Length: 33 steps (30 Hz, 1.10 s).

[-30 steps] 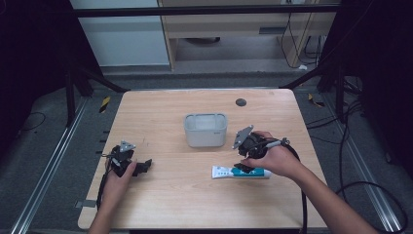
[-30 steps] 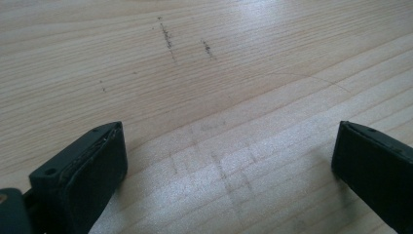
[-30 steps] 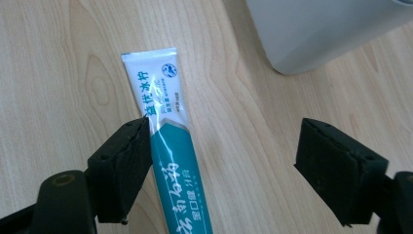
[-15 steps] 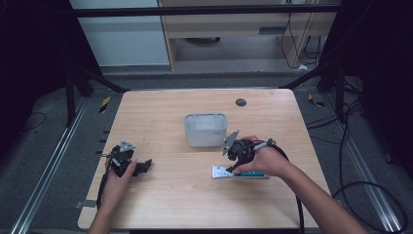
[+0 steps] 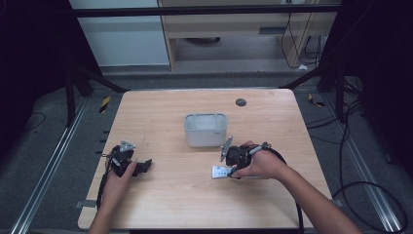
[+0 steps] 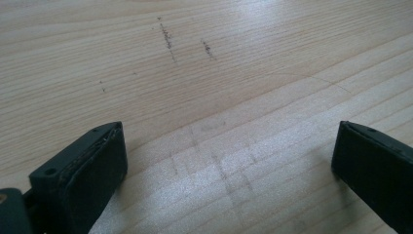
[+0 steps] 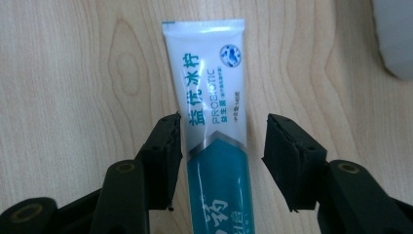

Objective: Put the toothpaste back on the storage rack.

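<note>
My right gripper [image 7: 221,139] has its jaws straddling the tube [image 7: 214,122], and they have just been closing in: the one at the left of the right gripper view sits against the tube's edge, while the other stands off it with a strip of bare wood between, so the tube is between the pads but not yet pinched. The tube lies flat on the table [image 7: 58,73], its long axis running straight along the gripper's own line of sight; the flat crimped end points away from me in that view, and the teal half runs back under the gripper body, so I cannot see the cap end. In the high view the right gripper [image 5: 233,170] is down over the tube [image 5: 220,171], which lies crosswise on the table [image 5: 272,112], its white end toward the left, on the near right part of the top and just in front of the tub [image 5: 205,129]. The tub stands upright near the table's middle, close to the tube but apart from it; I cannot make out anything inside it. My left gripper [image 6: 226,161] has its jaws spread wide over bare wood with nothing between them, and in the high view the left gripper [image 5: 143,165] rests at the near left, well apart from tube and tub.
</note>
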Tool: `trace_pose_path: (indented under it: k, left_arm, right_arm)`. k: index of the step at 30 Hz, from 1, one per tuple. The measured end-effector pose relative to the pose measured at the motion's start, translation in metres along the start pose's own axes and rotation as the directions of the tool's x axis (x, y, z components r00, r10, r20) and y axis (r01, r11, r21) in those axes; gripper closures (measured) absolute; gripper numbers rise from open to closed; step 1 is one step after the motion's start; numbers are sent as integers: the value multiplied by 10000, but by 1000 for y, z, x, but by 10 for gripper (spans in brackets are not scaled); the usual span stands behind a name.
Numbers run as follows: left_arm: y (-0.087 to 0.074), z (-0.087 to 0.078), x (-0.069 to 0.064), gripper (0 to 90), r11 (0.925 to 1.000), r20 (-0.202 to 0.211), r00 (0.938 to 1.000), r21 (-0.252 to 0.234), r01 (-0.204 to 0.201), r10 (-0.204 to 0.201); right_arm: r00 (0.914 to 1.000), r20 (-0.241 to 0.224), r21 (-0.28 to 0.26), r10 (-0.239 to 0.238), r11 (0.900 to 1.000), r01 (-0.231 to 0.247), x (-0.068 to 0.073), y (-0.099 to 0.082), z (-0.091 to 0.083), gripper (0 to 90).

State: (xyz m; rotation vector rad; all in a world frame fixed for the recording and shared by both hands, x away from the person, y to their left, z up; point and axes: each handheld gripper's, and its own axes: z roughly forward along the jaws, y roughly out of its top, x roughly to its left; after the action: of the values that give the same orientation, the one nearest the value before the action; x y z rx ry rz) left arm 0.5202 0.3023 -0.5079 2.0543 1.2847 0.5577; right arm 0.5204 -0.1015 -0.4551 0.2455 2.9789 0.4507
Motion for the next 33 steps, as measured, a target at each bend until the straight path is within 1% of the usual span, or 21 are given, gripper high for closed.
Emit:
trace_pose_path:
  k: [6, 7, 10, 13, 17, 20, 24, 28, 30, 31, 33]
  left_arm:
    - [0, 0, 0, 0, 10000, -2, 10000, -1, -1, 1]
    - [0, 0, 0, 0, 10000, -2, 10000, 0, -1, 1]
    - [0, 0, 0, 0, 10000, -1, 10000, 0, -3, 3]
    - [0, 0, 0, 0, 10000, -1, 10000, 3, -6, 6]
    - [0, 0, 0, 0, 10000, -1, 10000, 1, -2, 2]
    - [0, 0, 0, 0, 10000, -2, 10000, 0, -2, 2]
    - [0, 0, 0, 0, 10000, -3, 10000, 2, -6, 6]
    - [0, 0, 0, 0, 10000, -3, 10000, 1, -6, 6]
    - [0, 0, 0, 0, 10000, -3, 10000, -1, -4, 4]
    - [0, 0, 0, 0, 10000, -3, 10000, 2, -6, 6]
    - [0, 0, 0, 0, 10000, -3, 10000, 1, -4, 4]
  right_arm:
    - [9997, -223, 50, 93, 9999, -92, -2, -1, 2, 507]
    - [9995, -318, 164, 59, 9999, -53, -3, -1, 4, 508]
    - [9992, -385, 323, 81, 9995, -68, -4, -2, 7, 521]
    - [9990, -432, 362, 78, 9993, -62, -4, -2, 9, 529]
    - [9981, -621, 448, 62, 9990, -35, -5, -1, 11, 549]
    - [9979, -643, 504, -52, 9987, 84, -6, -1, 11, 555]
    - [9978, -659, 576, -43, 9983, 81, -6, -1, 11, 567]
    - [9981, -610, 588, -110, 9982, 146, -6, 0, 12, 579]
    - [9980, -594, 602, -213, 9979, 249, -6, 0, 11, 588]
    - [9982, -515, 608, -313, 9976, 344, -5, 0, 11, 597]
    - [9983, -496, 628, -300, 9975, 331, -4, 0, 11, 602]
